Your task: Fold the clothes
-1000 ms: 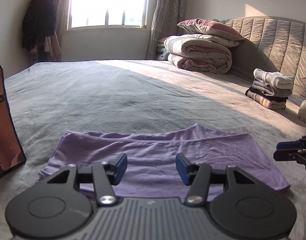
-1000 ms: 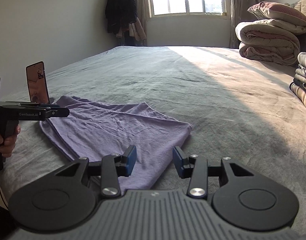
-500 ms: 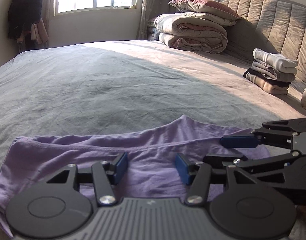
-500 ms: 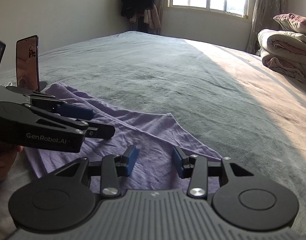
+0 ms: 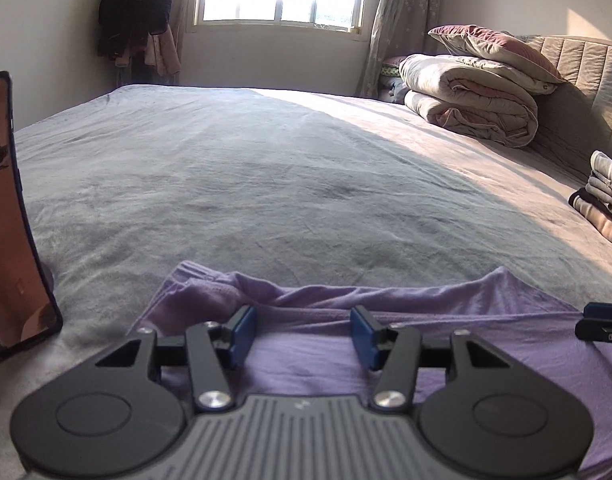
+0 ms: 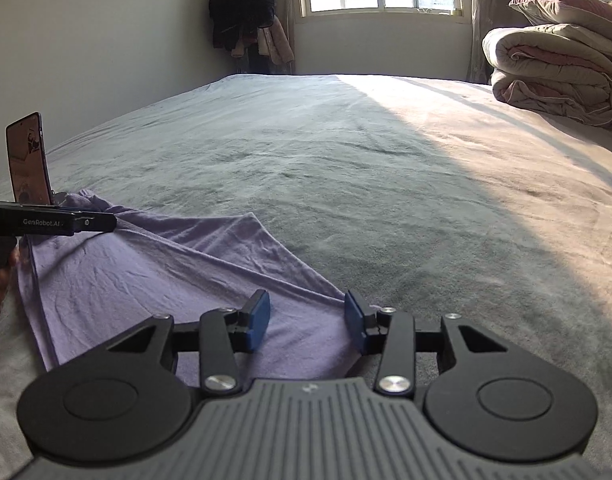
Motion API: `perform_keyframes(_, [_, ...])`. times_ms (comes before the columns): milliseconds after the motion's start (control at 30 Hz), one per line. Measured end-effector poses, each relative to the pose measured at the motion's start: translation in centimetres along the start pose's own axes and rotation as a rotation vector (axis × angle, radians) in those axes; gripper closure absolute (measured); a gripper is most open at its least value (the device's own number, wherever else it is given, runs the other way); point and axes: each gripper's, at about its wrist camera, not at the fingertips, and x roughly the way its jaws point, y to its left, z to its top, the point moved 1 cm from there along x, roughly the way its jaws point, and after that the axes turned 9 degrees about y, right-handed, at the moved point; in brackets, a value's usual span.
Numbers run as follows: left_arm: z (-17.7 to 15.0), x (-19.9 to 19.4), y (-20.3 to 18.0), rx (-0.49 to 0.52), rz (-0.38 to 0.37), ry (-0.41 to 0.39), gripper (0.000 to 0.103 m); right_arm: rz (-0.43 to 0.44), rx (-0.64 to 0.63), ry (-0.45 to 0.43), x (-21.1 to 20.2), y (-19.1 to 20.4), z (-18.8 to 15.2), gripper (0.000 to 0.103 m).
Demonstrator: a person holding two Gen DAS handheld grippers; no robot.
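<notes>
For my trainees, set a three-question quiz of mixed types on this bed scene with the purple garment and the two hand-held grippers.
1. True or false: the left hand-held gripper stands open above the purple garment.
2. What stands upright beside the garment?
A. phone
B. lamp
C. bottle
3. Fill in: the rolled duvet lies under a ____.

Key:
1. True; nothing is pinched between its pads.
2. A.
3. Pillow. The right hand-held gripper is likewise open over the garment's corner.
</notes>
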Motion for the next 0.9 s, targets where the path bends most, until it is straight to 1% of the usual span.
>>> perform_keyframes(100, [-0.2,-0.5,-1.3,0.030,-0.007,0.003,0.045,-0.006,-0.001,-0.004,-0.7,0.1,0.0,0.054])
perform_keyframes(167, [-0.5,-1.0,-2.2,0.055,-0.034,0.007,0.044,-0.007,0.011,-0.003,-1.3,0.0,-0.2,0.054])
perform_keyframes(300, [-1.2,-1.8,-4.8,0.138,-0.089,0.009,0.043,0.008,0.065,0.023,-2.3,-0.8,-1.0,0.054])
perform_keyframes(367, [-1.6,-2.1,-6.0,0.173,-0.118,0.016,0.042,0.026,0.113,0.042,-2.9,-1.4,-1.5,0.054])
perform_keyframes(433, [-2.1,-2.2,-7.2,0.204,-0.142,0.028,0.039,0.059,0.181,0.057,-3.5,-2.3,-2.1,0.054])
perform_keyframes(600, [-2.8,-2.6,-9.5,0.244,-0.175,0.041,0.039,0.164,0.361,0.076,-5.3,-3.8,-3.6,0.054])
perform_keyframes(900, [-4.2,-4.7,-12.3,0.309,-0.272,0.028,0.039,0.309,0.576,0.149,-6.8,-4.3,-5.4,0.054])
